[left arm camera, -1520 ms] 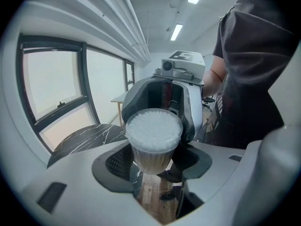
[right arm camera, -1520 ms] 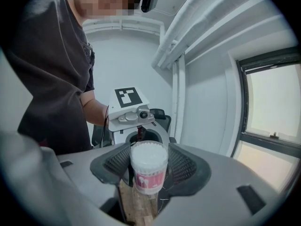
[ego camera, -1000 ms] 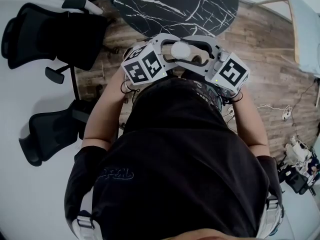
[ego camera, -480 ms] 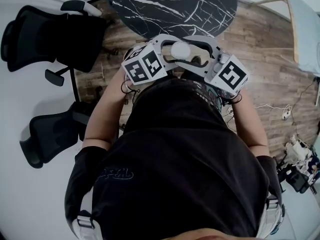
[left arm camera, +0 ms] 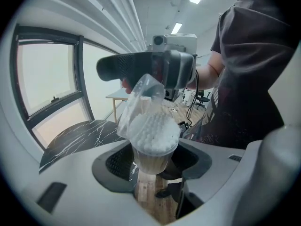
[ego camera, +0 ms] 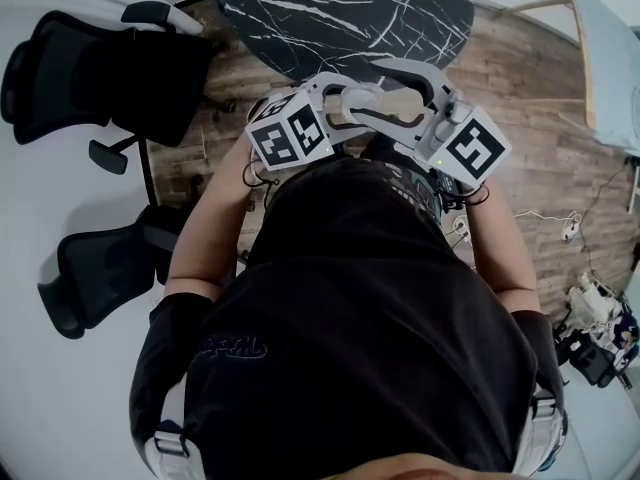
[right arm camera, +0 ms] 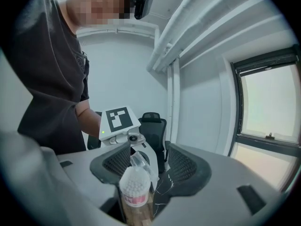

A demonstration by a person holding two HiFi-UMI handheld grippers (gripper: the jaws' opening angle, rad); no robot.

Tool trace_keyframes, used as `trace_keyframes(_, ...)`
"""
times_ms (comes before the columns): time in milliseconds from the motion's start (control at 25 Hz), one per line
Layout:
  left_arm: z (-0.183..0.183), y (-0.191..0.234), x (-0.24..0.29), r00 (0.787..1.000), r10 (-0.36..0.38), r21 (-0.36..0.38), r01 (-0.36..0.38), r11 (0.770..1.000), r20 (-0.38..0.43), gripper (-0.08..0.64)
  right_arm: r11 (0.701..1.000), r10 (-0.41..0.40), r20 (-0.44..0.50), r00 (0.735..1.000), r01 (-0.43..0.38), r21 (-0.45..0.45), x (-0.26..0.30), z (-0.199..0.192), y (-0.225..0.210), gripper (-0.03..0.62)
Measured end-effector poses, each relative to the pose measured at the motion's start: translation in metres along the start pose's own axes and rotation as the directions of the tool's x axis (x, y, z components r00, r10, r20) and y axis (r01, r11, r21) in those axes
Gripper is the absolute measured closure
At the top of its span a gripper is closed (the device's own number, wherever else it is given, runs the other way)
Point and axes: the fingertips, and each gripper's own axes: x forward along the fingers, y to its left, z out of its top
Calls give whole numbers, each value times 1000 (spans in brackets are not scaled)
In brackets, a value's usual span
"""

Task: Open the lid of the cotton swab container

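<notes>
Cotton swab container (left arm camera: 150, 158) is hanging in mid-air in front of the person's chest, upright, packed with white swabs (left arm camera: 153, 130). Its clear lid (left arm camera: 139, 101) is standing open, tilted up and back on one side and still joined at the rim. Left gripper (left arm camera: 151, 174) is clamping the container's lower body between its jaws. Right gripper (right arm camera: 148, 167) is facing it from the other side with jaws spread wide and gripping nothing; the raised lid is sitting in the gap between them, and contact with either pad can't be made out. In the head view both grippers are meeting tip to tip over the wooden floor (ego camera: 530, 138), just off the edge of the black marble desk (ego camera: 350, 13). Two black office chairs (ego camera: 90, 68) are standing to the person's left.
</notes>
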Motion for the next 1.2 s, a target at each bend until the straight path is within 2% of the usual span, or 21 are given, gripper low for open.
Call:
trace_keyframes(600,3,-20,6,999,-52,27,52,998,11,304,995,-86,-4,996,85,-50,9,3,-45,328)
trace_keyframes(880,6,-26,3,999,-49,28,48,998,24,304,995,-89,-28,996,88,-38,14,-17,-53,330)
trace_keyframes(1200,12,-27,3,997,-57,2,57,998,55,304,996,-83,-31,996,83,-21,12,-23,-50,330)
